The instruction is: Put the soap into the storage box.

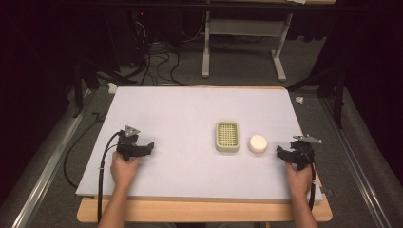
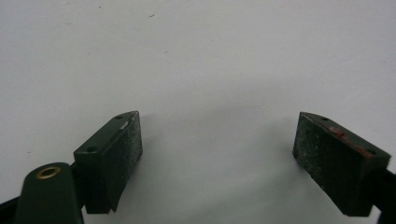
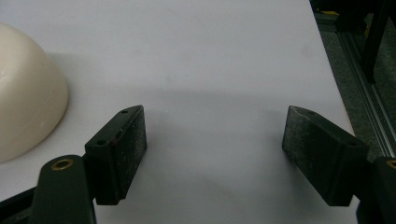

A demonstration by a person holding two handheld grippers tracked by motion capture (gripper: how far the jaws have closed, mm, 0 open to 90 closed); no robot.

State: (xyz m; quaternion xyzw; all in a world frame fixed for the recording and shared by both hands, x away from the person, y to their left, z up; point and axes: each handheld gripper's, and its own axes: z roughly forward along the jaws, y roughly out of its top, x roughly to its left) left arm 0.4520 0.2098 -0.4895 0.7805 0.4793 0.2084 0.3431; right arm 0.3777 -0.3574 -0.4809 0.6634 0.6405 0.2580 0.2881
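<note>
A white table [image 1: 190, 118] takes up most of the high view, with a wooden edge along the person's side. On its right half sits a pale green soap dish [image 1: 227, 136] with a gridded insert, and just beside it, to the right and not touching, lies a round cream bar of soap [image 1: 258, 143]. In the right gripper view the soap [image 3: 25, 116] bulges in at the left edge, resting on the bare table surface near the left jaw but apart from it.

The right gripper [image 1: 281, 152] is held low over the table, near the soap and to its right; its jaws are spread wide with nothing between them [image 3: 215, 154]. The left gripper [image 1: 148, 146] rests well apart from dish and soap, over the left half of the table, and its jaws too stand wide apart over bare surface [image 2: 217, 156].
</note>
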